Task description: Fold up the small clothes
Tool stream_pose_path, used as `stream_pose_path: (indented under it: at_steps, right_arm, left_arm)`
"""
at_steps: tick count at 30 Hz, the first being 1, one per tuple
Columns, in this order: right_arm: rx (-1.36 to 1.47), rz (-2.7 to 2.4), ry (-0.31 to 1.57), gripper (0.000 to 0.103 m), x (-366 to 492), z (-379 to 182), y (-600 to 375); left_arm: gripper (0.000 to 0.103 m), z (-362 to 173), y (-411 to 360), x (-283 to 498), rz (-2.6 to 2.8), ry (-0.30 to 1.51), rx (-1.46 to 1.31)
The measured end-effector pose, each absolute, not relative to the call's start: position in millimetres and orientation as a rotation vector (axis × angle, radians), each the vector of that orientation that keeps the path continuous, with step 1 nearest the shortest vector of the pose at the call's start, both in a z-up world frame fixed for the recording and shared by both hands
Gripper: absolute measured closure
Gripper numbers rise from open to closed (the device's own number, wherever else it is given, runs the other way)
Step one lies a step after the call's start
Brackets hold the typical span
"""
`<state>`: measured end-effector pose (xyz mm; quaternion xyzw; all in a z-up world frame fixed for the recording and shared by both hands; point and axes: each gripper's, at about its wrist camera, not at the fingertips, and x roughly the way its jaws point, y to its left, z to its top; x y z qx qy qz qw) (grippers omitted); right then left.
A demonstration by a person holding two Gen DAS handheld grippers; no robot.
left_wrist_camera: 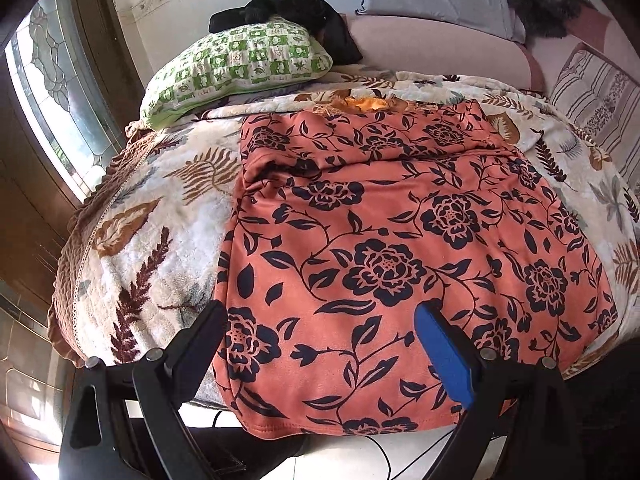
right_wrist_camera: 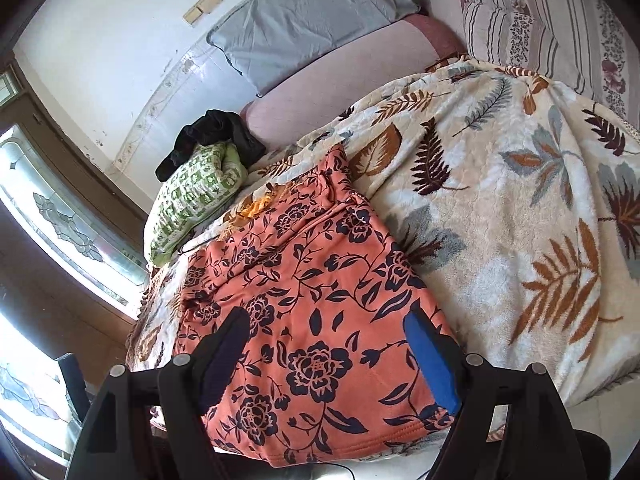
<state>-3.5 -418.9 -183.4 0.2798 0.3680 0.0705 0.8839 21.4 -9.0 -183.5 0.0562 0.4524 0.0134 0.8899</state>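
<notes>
From my left wrist camera, the left gripper [left_wrist_camera: 324, 316] hangs above the near end of the bed, tilted steeply downward, its black finger and blue-padded finger [left_wrist_camera: 444, 356] spread wide with nothing between them. Under it lies the salmon-orange garment with a dark navy rose print [left_wrist_camera: 400, 248], spread flat on the cream fleece blanket with brown and grey leaves [left_wrist_camera: 160, 216], its stitched hem hanging just over the bed's near edge. Its far end shows a crosswise fold. Beyond sit a green-and-white checked pillow [left_wrist_camera: 240, 68] with a black cloth bundle [left_wrist_camera: 296, 10] on top.

From my right wrist camera, the right gripper [right_wrist_camera: 328, 328] points down at a shallower angle, rolled so the bed runs diagonally. Its jaws also stand released and empty, over the garment's near corner [right_wrist_camera: 304, 320], not touching it. The blanket's open stretch [right_wrist_camera: 500, 216] lies to the garment's right, a grey-blue pillow [right_wrist_camera: 304, 12] by the wall.
</notes>
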Motion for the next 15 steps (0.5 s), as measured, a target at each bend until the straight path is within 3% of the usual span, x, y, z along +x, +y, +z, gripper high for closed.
stream_pose_path:
  at_steps: [5, 7, 15]
  right_arm:
    - [0.608, 0.175, 0.866, 0.022, 14.3, -208.8, -448.7]
    - [0.641, 0.177, 0.921, 0.032, 25.0, -225.9, -462.6]
    - [0.523, 0.151, 1.057, 0.033, 46.5, -276.8, -453.7]
  left_arm:
    - [0.009, -216.3, 26.7, 7.6, 0.016, 1.023, 0.068]
    - [0.009, -227.0, 44.9, 1.5, 0.025, 1.034, 0.042]
    - [0.009, -258.0, 89.7, 1.6, 0.083, 1.087, -0.097]
